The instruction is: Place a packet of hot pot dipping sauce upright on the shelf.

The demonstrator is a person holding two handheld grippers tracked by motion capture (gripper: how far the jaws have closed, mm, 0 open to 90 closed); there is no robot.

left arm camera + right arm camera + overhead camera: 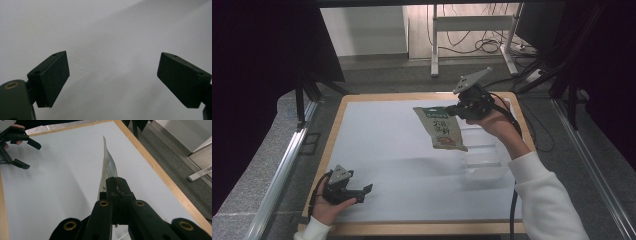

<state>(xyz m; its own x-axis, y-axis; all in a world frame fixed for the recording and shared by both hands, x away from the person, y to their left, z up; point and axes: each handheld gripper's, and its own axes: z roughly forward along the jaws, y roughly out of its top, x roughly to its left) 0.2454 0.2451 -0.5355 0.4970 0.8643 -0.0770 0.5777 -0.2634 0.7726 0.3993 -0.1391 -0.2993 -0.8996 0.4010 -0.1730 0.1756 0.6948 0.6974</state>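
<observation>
Your right gripper [451,111] is clamped on the top edge of the snack pouch [441,128], which hangs clear above the white table [387,145] at 1 o'clock, beside a clear plastic box [484,160]. Your left gripper [364,192] — jaws wide, holding nothing — rests at 7 o'clock near the wooden edge; the table's centre lies open.

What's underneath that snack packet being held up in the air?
Below the hanging snack packet lies bare white table, with a clear plastic container beside it to the right. The packet's lower edge covers part of the container's rim.
</observation>
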